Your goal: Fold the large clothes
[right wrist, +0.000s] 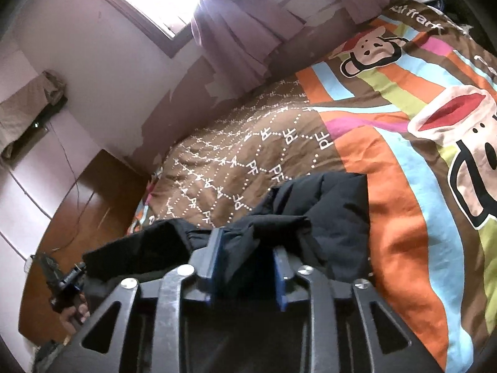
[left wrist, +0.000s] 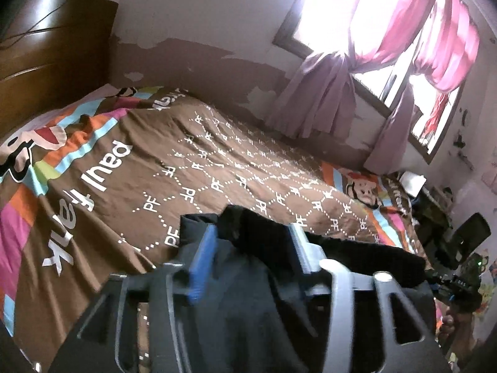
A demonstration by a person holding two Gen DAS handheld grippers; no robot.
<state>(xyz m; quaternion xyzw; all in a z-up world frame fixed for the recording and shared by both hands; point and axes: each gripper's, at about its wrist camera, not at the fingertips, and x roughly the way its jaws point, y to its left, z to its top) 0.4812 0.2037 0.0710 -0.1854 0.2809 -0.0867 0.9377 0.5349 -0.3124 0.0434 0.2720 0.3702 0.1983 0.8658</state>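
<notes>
Left gripper (left wrist: 251, 233): fingers parted, black garment (left wrist: 357, 250) between, pads apparently clear. Right gripper (right wrist: 247, 244): same, narrower gap. Garment on bed (left wrist: 217, 161), 6 o'clock.

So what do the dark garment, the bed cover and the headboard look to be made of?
Dark garment: matte black, puffy, likely padded synthetic; soft bulging folds.
Bed cover: printed woven fabric, probably cotton; matte, fine creases.
Headboard: wood or veneer, glossy varnish; brown with bright highlights.
</notes>
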